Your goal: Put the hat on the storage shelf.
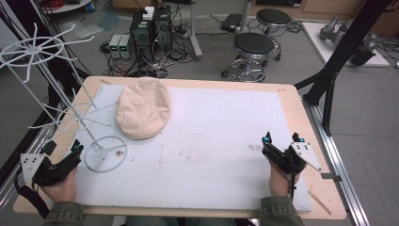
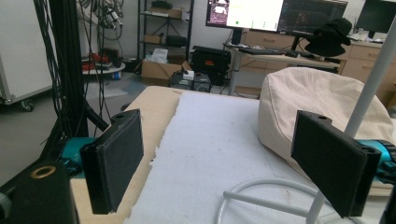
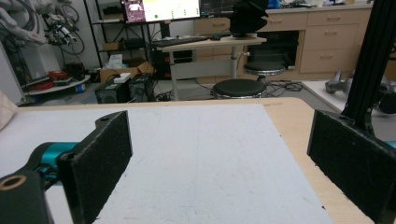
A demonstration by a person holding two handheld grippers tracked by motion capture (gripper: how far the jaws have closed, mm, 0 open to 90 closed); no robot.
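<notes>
Nearest the lens in the left gripper view are the left gripper's [image 2: 219, 170] own two black padded jaws, standing wide apart with nothing clamped between them; the white ring base of the wire hat stand [image 2: 261, 198] lies between and just beyond them. The cream cap [image 1: 143, 113] rests flat on the white foam mat [image 1: 211, 150], on the far left part of it, just beyond the stand's ring base [image 1: 105, 153] and apart from it. Seen from above it is a slightly elongated oval, its long axis running from the near edge toward the far edge of the table; which end is the brim I cannot tell. The left gripper [image 1: 63, 153] sits at the near left corner, close beside the stand's base, and the right gripper [image 1: 282, 138] is well apart at the near right, its jaws also spread open over bare mat. The mat covers most of a pale wooden table [image 1: 301, 122] and bears faint brown smudges near its middle. Around it the grey floor holds two black stools [image 1: 254, 47], computer towers and tangled cables. The gripper views add what the high view lacks: lit monitors [image 2: 247, 11] on a desk, wooden drawers [image 3: 327, 42], and a dark hat [image 2: 329, 35] resting on the desk.
</notes>
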